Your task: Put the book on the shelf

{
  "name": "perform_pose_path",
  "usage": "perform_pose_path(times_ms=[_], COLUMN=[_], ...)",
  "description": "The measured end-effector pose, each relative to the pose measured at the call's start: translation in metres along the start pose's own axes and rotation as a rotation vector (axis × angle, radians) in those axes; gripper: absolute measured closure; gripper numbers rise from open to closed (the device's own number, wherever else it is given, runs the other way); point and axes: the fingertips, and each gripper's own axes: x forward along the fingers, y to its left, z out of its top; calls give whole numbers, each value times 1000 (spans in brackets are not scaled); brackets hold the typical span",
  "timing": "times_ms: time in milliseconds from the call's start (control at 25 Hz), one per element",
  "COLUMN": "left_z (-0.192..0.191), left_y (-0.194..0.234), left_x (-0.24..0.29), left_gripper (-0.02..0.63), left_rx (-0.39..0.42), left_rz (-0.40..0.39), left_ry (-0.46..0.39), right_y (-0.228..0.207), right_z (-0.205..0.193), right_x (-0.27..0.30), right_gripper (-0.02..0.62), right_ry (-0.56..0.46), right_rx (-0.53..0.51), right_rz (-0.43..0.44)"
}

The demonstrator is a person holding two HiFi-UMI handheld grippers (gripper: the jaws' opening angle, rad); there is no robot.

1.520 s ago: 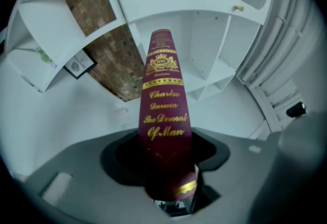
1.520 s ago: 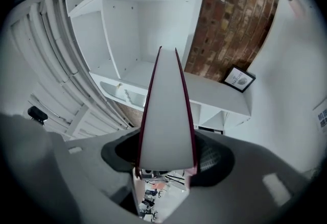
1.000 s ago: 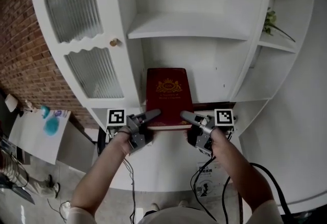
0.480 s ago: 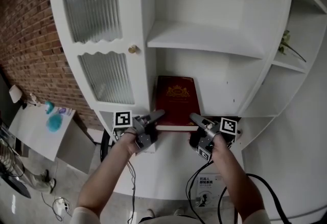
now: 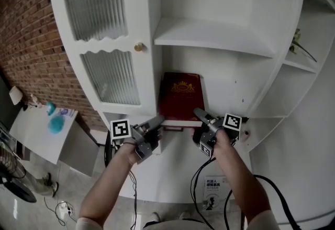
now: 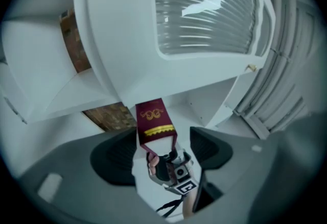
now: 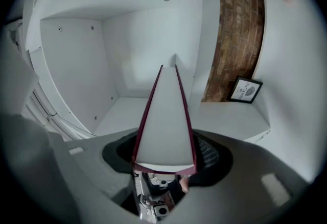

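Change since earlier: book (image 5: pixel 180 99) sits a little deeper in the white cabinet (image 5: pixel 152 9) than a second ago; the left gripper (image 5: pixel 157 122) has just been opening its jaws.
Book: dark red hardcover with a gold crest, lying flat and cover up in the cabinet's lower compartment (image 5: pixel 225 82), just beside that compartment's left wall, near end at the cabinet's front edge.
Left gripper: at the cabinet's front, below the door side; jaws wide apart. The book's near end shows between them, and neither pad presses on it.
Right gripper (image 5: pixel 200 115): at the cabinet's front, before the open side; jaws closed on the book's near right corner, one pad against each cover, the pale page edge running between them.
Ribbed glass door (image 5: pixel 110 77): left half of the cabinet, closed, arched pane above a lower pane.
Brass knob (image 5: pixel 139 46): on the door's edge, next to the cabinet's central upright.
Brick wall (image 5: pixel 31 40): behind and to the left of the cabinet.
Framed sign (image 7: pixel 245 89): in a side compartment of the cabinet, leaning against brick; print too small to read.
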Motion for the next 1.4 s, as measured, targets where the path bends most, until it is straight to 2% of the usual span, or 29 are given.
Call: perform_pose_path(times_ms=[120, 280, 400, 520, 600, 640, 720, 800, 920, 1200, 1280, 1360, 1400], left_z=[0, 1, 4, 6, 7, 8, 10, 13, 12, -11, -21, -30, -36], left_y=[4, 3, 3, 4, 4, 4, 3, 4, 4, -6, -3, 0, -2], left_x=[-5, -1, 4, 6, 6, 6, 5, 3, -3, -50, -68, -86, -93], left_gripper=[296, 302, 303, 303, 304, 304, 304, 304, 304, 314, 363, 432, 463], left_rx=[17, 11, 10, -4, -5, -3, -1, 0, 22, 182, 284, 406, 451], left_rz=[19, 3, 2, -12, -14, -14, -18, -20, -12, 29, 94, 184, 201], left_ry=[-16, -31, -45, -67, -76, -80, -91, -106, -124, -125, -120, -114, -113], right_y=[1, 1, 0, 3, 4, 4, 4, 1, 1, -12, -12, -11, -11], right_z=[2, 5, 4, 3, 5, 6, 11, 18, 18, 2, -8, -21, -28], right_x=[7, 14, 15, 14, 9, 6, 0, -4, -16, -78, -97, -115, -124], right_gripper=[353, 353, 350, 338, 292, 248, 188, 160, 154, 160, 203, 293, 342], right_ry=[-12, -18, 12, 58, 67, 66, 58, 49, 40, -41, -59, -72, -81], right_rx=[1, 7, 6, -76, -180, -225, -280, -306, -331, -434, -464, -506, -538], right_rz=[-9, -14, -16, -10, -35, -50, -67, -63, -55, -108, -96, -87, -92])
